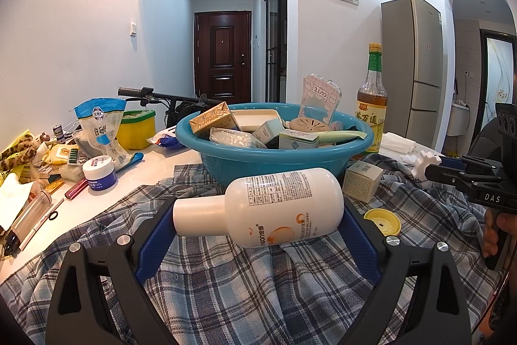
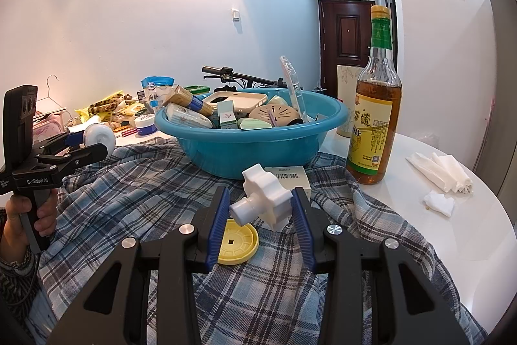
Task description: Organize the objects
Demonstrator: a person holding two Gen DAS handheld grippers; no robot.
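A white plastic bottle [image 1: 258,206] lies sideways between the blue pads of my left gripper [image 1: 258,215], which is shut on it end to end, just above a plaid cloth [image 1: 245,286]. The right wrist view shows that bottle [image 2: 98,133] end-on at the far left. My right gripper [image 2: 261,198] is shut on a white scalloped knob [image 2: 263,196] above the cloth. A yellow lid [image 2: 237,243] lies flat on the cloth under it. Behind stands a blue basin [image 1: 274,156] filled with several boxes and packets.
A tall amber bottle [image 2: 374,118] stands right of the basin, with a small box [image 2: 290,177] in front. Crumpled tissues [image 2: 439,172] lie on the white table at right. Packets, a jar [image 1: 98,172] and other clutter crowd the table's left. A person's hand [image 2: 19,222] grips the left handle.
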